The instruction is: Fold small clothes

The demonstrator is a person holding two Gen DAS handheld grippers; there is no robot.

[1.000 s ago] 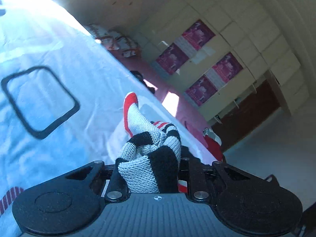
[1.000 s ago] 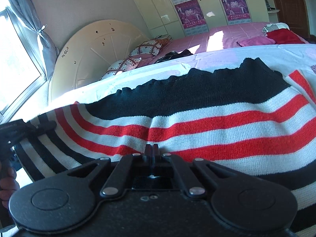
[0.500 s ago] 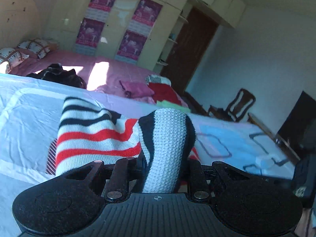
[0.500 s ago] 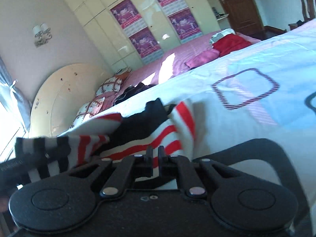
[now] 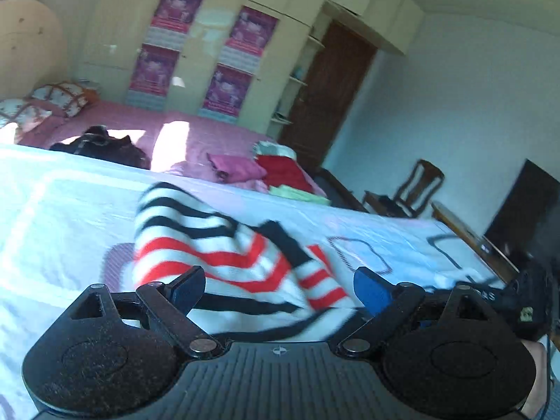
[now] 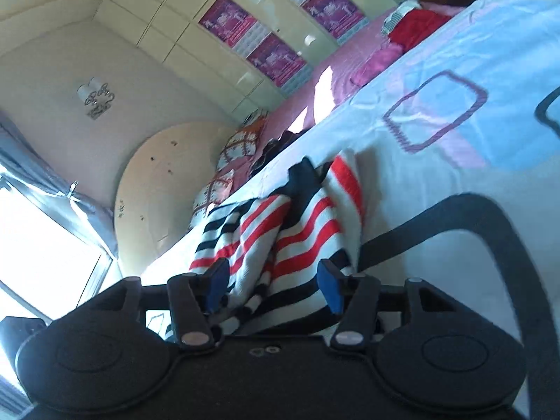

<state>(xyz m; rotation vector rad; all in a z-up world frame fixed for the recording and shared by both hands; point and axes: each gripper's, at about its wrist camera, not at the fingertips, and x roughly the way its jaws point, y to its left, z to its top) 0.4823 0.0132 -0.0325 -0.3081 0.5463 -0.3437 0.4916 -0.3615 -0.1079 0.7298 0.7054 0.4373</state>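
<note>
The sweater [image 5: 224, 252] is coarse ribbed knit, matt, in white, red and black stripes. The sheet [image 5: 63, 210] under it is thin smooth cloth with a faint sheen. Each claw, left [image 5: 280, 288] and right [image 6: 273, 287], is matt black plastic, dusty, with bare metal rivets and smooth blue pads [image 6: 330, 288]. The wardrobe [image 6: 210, 35] is glossy cream; the door [image 5: 329, 98] is dark wood.
</note>
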